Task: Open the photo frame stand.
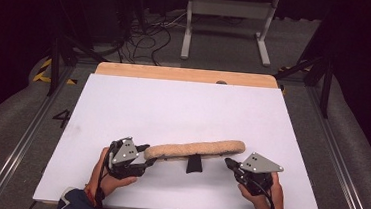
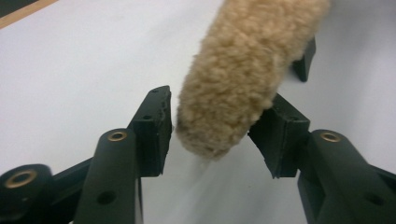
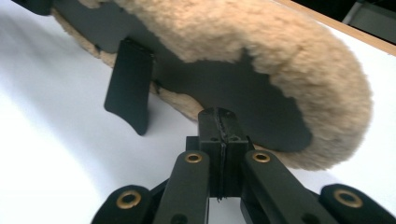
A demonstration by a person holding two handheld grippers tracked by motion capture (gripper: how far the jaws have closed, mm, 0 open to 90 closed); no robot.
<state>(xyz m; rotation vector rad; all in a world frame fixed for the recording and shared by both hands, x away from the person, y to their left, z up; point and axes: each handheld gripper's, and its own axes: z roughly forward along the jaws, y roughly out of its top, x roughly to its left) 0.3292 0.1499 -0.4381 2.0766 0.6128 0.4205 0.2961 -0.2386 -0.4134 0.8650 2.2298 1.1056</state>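
Near the counter's (image 1: 123, 104) front edge, spread left tongs (image 2: 212, 128) flank the fleecy pad's (image 1: 195, 149) end; right tongs (image 3: 221, 133) pressed together.

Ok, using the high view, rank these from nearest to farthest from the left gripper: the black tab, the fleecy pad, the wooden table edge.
1. Fleecy pad, its left end between the left gripper jaws.
2. Black tab, rightward, under the pad's middle.
3. Wooden table edge, along the far side.

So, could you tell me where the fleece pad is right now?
In the high view the fleece pad lies across the near middle of the white table, between the left gripper and the right gripper.
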